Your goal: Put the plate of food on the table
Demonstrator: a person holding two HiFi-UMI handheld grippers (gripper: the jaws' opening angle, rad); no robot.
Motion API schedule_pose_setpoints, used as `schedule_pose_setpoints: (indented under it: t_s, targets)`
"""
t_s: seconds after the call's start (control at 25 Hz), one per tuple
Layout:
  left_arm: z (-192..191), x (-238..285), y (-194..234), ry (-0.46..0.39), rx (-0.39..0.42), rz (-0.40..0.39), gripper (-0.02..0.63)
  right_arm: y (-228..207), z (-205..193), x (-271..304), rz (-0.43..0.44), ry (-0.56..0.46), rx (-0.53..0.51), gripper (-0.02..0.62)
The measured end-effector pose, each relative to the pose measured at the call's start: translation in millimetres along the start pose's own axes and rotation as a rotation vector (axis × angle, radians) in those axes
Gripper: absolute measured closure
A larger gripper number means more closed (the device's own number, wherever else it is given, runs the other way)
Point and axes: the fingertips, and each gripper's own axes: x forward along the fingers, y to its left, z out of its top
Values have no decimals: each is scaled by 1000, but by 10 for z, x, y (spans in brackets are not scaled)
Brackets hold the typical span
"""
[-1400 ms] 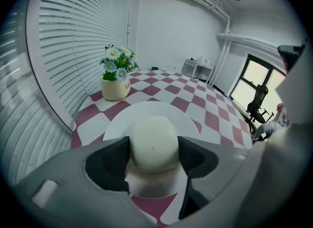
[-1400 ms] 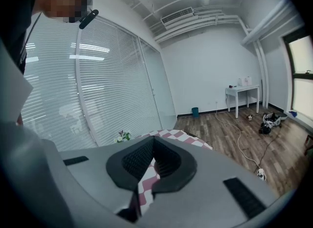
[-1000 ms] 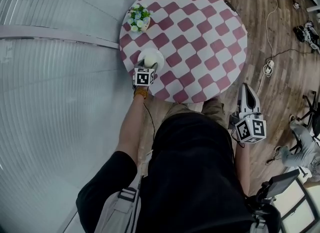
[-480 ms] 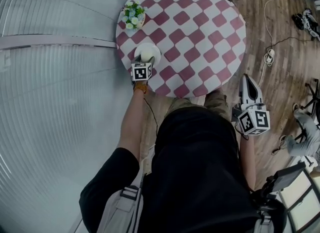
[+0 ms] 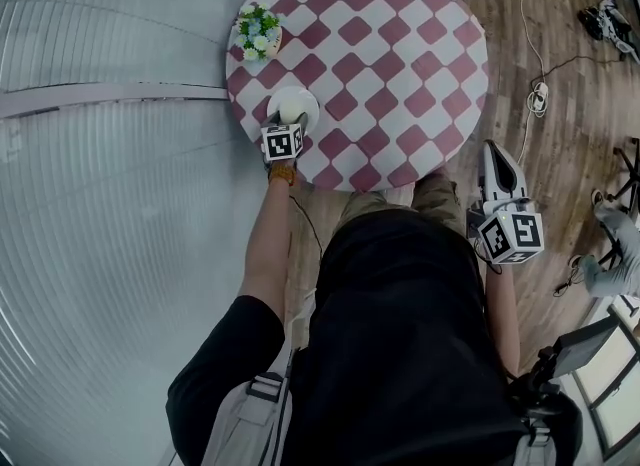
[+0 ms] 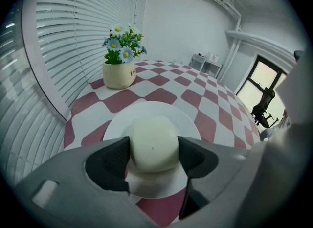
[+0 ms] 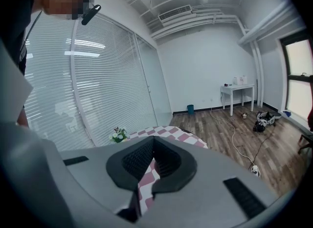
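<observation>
The white plate [image 6: 116, 125] lies flat on the table [image 6: 162, 95], near the edge that is closest to me and on my left side. On the plate sits the food [image 6: 153, 139], one pale cream block with rounded corners. In the head view I see the same plate [image 5: 308, 103] with the food [image 5: 290, 107] on it, just inside the round rim of the table [image 5: 380, 74].

My left gripper [image 6: 153, 149] is closed on the food: in the left gripper view the two dark pads press on its left and right sides, and the plate shows under and around them. From above, the left gripper [image 5: 288, 126] reaches over the table edge, with its marker cube just behind the plate.

Further along the same side of the table stands a cream flower pot [image 6: 119, 75] with white and blue daisies, well apart from the plate. Behind it are the window blinds [image 6: 58, 41].

My right gripper [image 7: 153, 146] holds nothing; its jaws are pressed together at the tips. In the head view the right gripper [image 5: 497, 159] hangs off the table, beside my right leg, above the wooden floor [image 5: 560, 124], where a white cable [image 5: 535, 54] lies.
</observation>
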Motion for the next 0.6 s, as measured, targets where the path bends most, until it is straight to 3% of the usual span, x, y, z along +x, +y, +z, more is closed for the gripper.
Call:
schedule_pose_setpoints:
  t_s: [0.6]
  targets:
    - [-111, 75, -72, 28, -18, -12, 299, -4, -49, -44, 0, 10, 5, 588]
